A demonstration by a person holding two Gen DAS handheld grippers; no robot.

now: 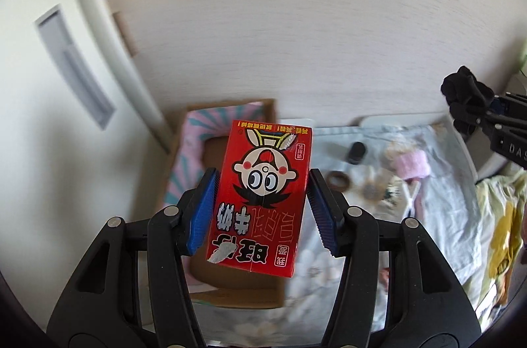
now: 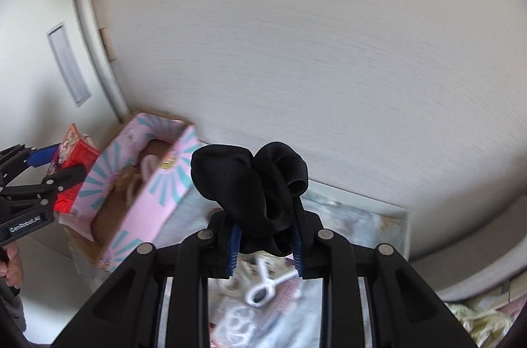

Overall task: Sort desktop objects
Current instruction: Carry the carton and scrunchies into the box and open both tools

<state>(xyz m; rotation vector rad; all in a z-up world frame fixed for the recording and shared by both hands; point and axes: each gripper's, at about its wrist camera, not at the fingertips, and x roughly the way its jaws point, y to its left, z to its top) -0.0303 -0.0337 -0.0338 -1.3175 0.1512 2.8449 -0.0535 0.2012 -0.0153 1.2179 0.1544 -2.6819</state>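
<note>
Red carton (image 1: 260,196) between left fingers (image 1: 202,209), seemingly gripped.

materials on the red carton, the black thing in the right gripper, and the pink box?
Red carton: glossy printed paperboard, likely a drink carton; sharp folded edges, foil-like scuffs. Black bundle: soft matte fabric, bunched folds; possibly a sock or scrunchie, can't tell. Pink box: printed cardboard, brown raw board visible inside and at the cut edges.

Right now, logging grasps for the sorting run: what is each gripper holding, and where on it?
Left gripper clamps the red milk carton by its two narrow sides. Right gripper pinches the black cloth bundle at its lower end.
</note>
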